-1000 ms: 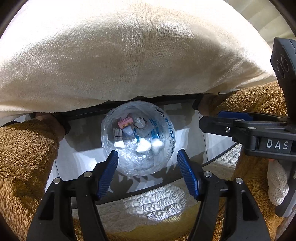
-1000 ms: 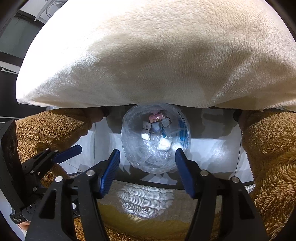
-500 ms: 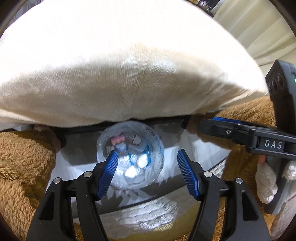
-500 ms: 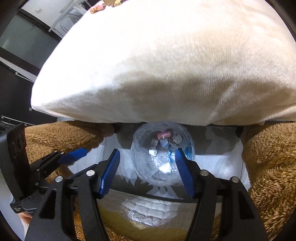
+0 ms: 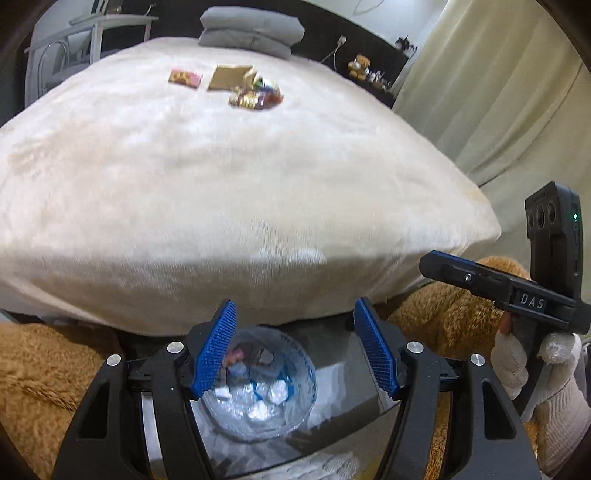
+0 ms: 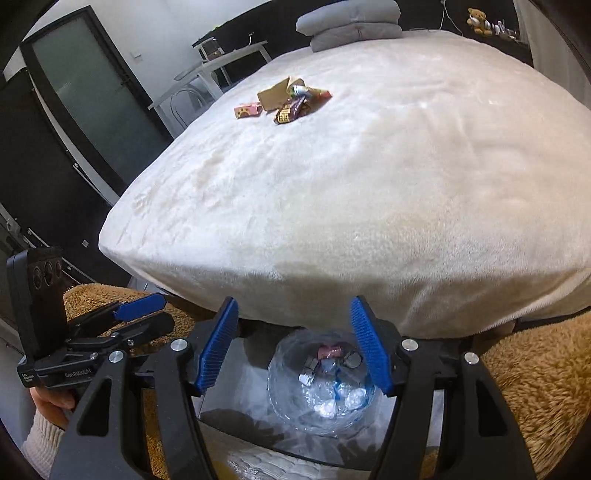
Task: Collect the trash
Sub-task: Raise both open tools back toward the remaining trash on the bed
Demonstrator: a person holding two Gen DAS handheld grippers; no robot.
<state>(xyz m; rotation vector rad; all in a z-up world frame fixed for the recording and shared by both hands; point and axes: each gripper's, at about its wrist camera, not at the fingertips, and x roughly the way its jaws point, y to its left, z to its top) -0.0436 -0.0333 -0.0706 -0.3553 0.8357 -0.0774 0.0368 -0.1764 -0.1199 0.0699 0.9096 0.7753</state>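
A pile of trash lies far off on the cream bed: snack wrappers (image 5: 256, 96) (image 6: 291, 109), a brown cardboard piece (image 5: 227, 76) (image 6: 275, 95) and a small pink box (image 5: 185, 78) (image 6: 248, 110). A bin lined with a clear bag (image 5: 264, 395) (image 6: 325, 384) stands on the floor below the bed's near edge and holds several small scraps. My left gripper (image 5: 297, 350) is open and empty above the bin. My right gripper (image 6: 295, 347) is open and empty above the bin too. Each gripper shows in the other's view, the right one (image 5: 480, 277) and the left one (image 6: 140, 317).
The cream blanket (image 5: 221, 206) covers the whole bed. Grey folded pillows (image 5: 251, 31) (image 6: 354, 24) sit at its far end. Brown fluffy sleeves (image 5: 40, 373) (image 6: 535, 373) flank the bin. A curtain (image 5: 498, 92) hangs right, a dark door (image 6: 85, 92) left.
Both grippers have tilted upward, so the bed top and the trash pile have come into view. The bin has slid lower in both views. Both stay open.
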